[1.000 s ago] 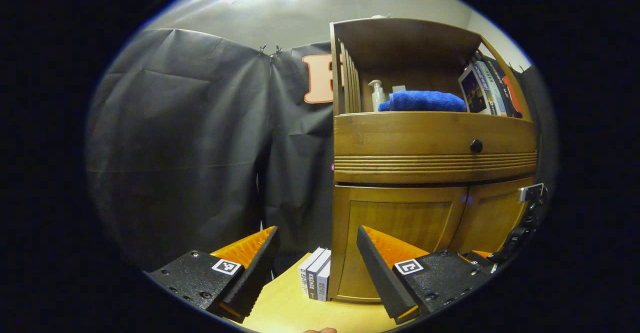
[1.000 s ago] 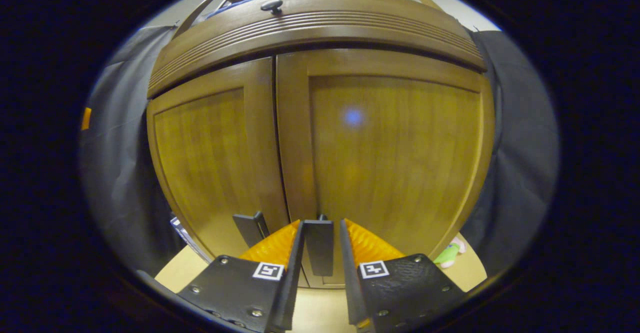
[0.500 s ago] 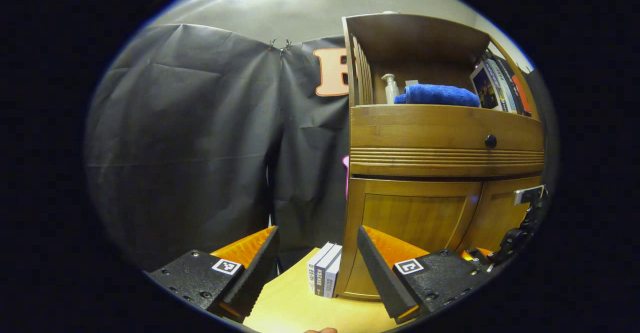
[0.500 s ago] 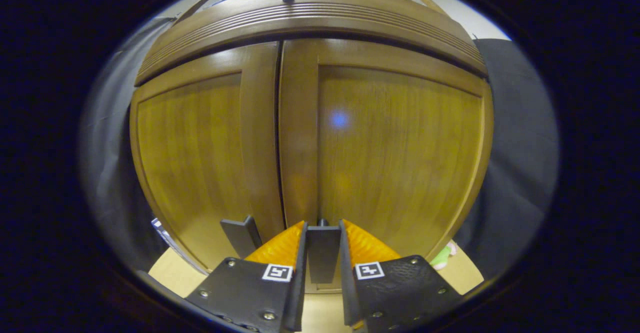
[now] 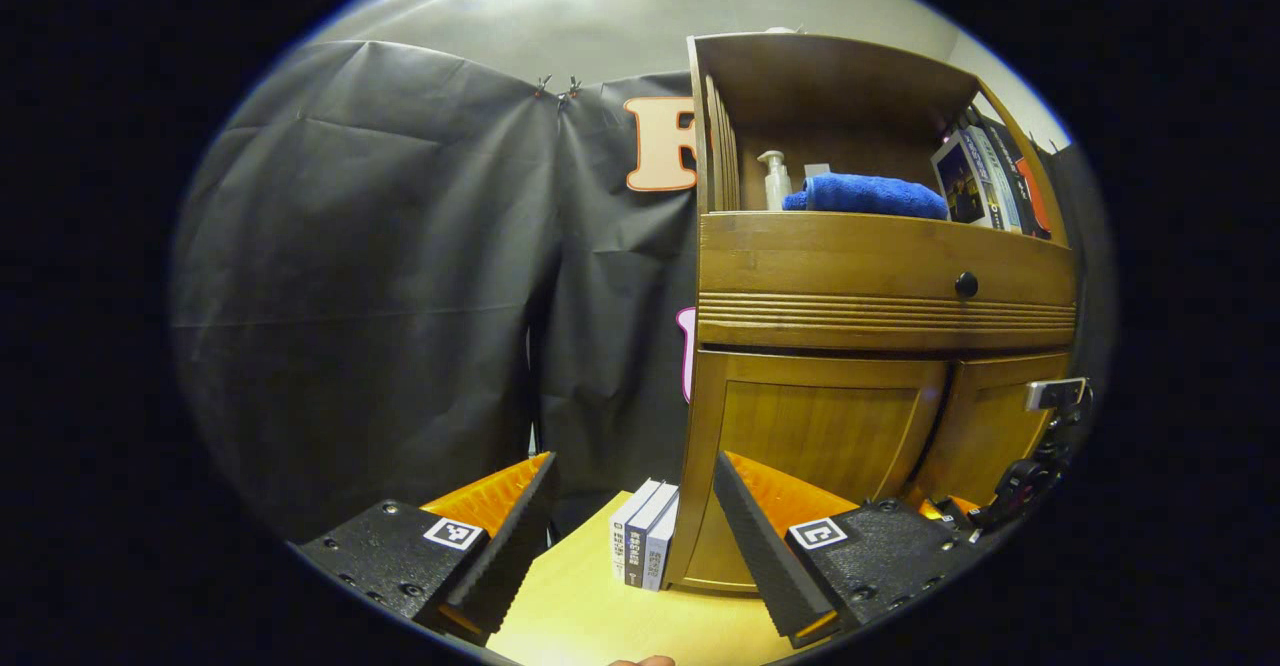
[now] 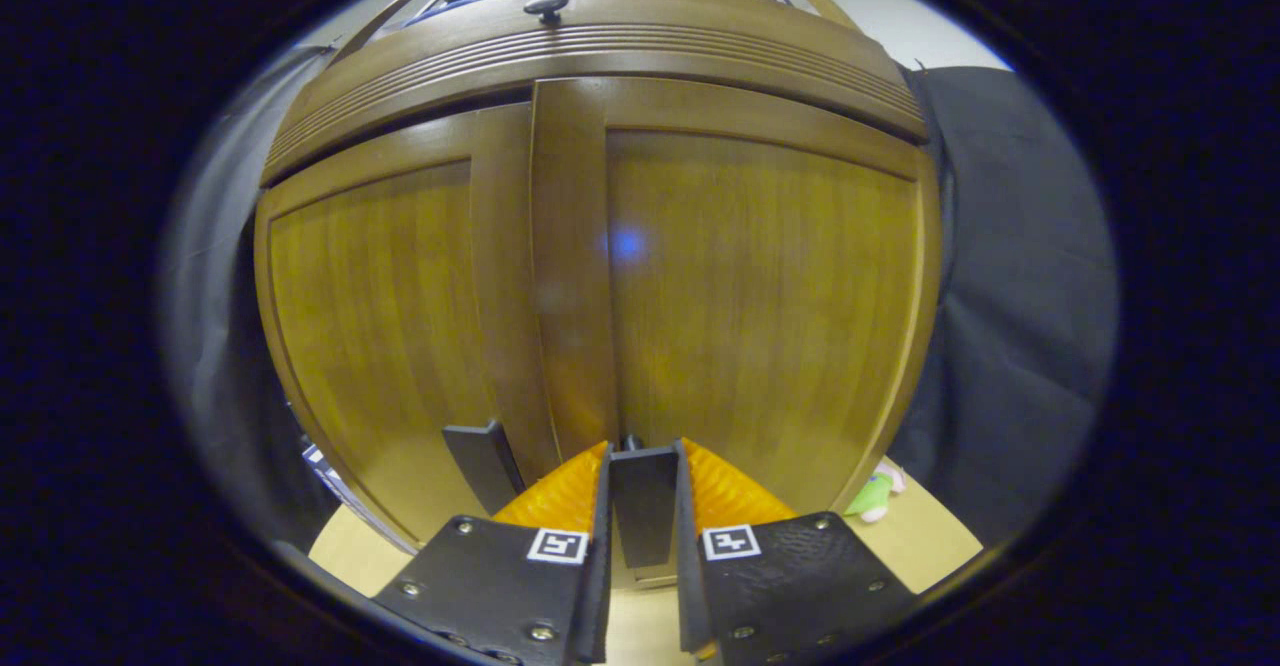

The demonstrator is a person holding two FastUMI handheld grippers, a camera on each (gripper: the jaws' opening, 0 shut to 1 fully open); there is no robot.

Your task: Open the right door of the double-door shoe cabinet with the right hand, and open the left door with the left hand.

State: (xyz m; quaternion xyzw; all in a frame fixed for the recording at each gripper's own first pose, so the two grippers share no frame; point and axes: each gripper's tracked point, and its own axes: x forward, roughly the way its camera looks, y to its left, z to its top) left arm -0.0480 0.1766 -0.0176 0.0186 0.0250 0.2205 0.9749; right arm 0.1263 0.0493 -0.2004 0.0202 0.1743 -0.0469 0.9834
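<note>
right gripper [image 6: 643, 491] clamped on flat dark handle [image 6: 643, 501] of right door [image 6: 760, 296], frame centre | left gripper [image 5: 635, 526] wide apart, holding nothing | glossy wood cabinet [image 5: 880, 286] right of frame, curved front | pale wood floor [image 5: 590, 616]

Shoe cabinet [image 5: 880, 286]: warm brown wood grain, black knob [image 5: 966, 284]. Towel [image 5: 865, 196], 1 o'clock: blue. Door handles [image 6: 643, 506]: dark grey. Tabletop [image 5: 590, 616]: pale yellow wood.

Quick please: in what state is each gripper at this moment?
Left gripper: open, holding nothing, short of the cabinet.
Right gripper: shut on the right door's handle.
</note>
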